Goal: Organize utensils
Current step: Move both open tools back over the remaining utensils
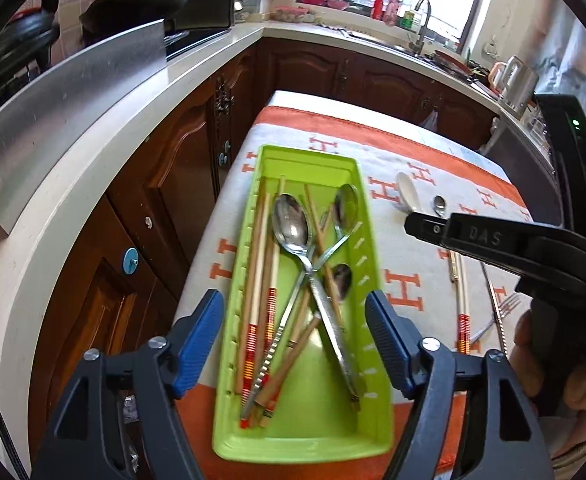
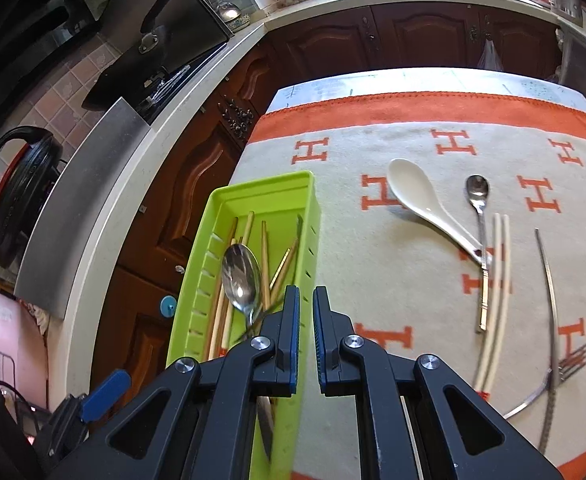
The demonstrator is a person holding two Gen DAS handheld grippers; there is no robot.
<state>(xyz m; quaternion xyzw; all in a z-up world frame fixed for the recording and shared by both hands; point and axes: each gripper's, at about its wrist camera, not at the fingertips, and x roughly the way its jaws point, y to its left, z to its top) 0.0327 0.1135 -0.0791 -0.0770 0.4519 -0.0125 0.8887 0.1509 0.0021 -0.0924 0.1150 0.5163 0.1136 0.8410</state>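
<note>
a lime-green tray [image 1: 367, 280] is seen on a cream and orange cloth [image 2: 373, 280] printed with letter h shapes, close to the cloth's left edge beside dark wooden cabinets [image 1: 165, 184] and a pale counter [image 1: 73, 168]. inside the tray, several chopsticks [image 1: 259, 264] with red and orange banded ends are laid lengthwise, and a large metal spoon [image 1: 291, 224], two smaller metal spoons and a flat patterned metal handle are crossed over them. the left gripper [image 1: 293, 344] is held over the near half of the tray with its blue pads set wide apart, one pad over each long wall, and nothing is gripped between them. the right gripper [image 2: 305, 340] is seen nearly closed, only a narrow gap left between its pads, with nothing caught in it; it is poised over the tray's right wall. to the right of the tray, on the open cloth, a white ceramic spoon [image 2: 417, 196] is laid with its handle tip touching a small metal teaspoon [image 2: 477, 192]; just beside these a pair of white chopsticks [image 2: 497, 280] is seen, and further right a fork [image 2: 577, 358] is crossed by a long slim metal handle [image 2: 551, 292]. part of a hand [image 1: 549, 364] is visible at the right edge of the left view.
</note>
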